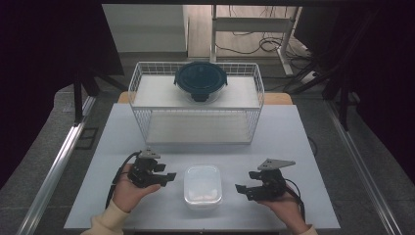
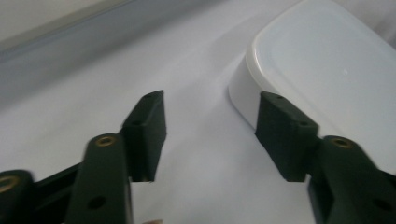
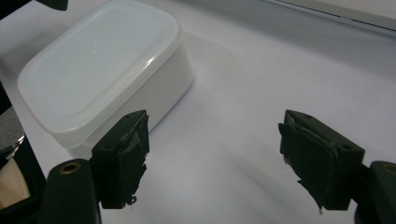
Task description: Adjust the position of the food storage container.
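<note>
White box (image 1: 203, 185) on surface (image 1: 293, 147), untouched. Left claw (image 1: 169, 177) at its 9 o'clock, spread, empty. Right claw (image 1: 241, 188) at 3 o'clock, spread, empty.

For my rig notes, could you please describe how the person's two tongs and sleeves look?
Both the left tongs and right tongs are black, each topped by a grey three-cornered plate and trailing a black cable. Brass-coloured screw holes dot the arms. The sleeves are cream-coloured.

White lidded plastic container (image 1: 203, 186), closed, flat on table, front centre.
</note>
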Demonstrator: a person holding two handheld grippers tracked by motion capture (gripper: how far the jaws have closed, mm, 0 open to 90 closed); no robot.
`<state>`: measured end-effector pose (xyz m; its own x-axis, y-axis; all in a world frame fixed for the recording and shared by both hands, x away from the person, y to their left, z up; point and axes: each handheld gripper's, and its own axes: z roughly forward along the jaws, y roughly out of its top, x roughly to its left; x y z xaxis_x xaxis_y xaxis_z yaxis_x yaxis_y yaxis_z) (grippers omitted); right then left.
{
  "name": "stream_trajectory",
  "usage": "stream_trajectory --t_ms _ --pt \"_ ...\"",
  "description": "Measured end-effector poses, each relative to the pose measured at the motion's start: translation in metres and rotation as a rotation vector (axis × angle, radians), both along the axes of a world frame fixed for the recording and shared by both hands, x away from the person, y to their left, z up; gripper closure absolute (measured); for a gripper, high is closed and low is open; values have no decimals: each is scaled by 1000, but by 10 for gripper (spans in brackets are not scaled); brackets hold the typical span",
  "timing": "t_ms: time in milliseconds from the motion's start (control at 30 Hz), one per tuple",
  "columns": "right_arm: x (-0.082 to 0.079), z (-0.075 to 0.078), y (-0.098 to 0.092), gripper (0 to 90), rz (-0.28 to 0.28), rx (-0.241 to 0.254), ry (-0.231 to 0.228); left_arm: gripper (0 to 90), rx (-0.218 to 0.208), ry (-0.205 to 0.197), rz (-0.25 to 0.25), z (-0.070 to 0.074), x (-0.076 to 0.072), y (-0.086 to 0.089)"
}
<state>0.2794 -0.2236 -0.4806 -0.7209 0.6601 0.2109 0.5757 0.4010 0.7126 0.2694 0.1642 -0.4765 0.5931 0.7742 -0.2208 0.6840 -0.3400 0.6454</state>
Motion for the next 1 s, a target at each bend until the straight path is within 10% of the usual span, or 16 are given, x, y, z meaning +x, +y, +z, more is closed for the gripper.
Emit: stream_trajectory --t_ms 500,1000 --pt "-2 -1 3 206 -36 85 35 317 -81 33 27 -5 -5 12" --pt "-5 -3 10 208 -28 47 12 292 -117 19 40 -4 -8 12"
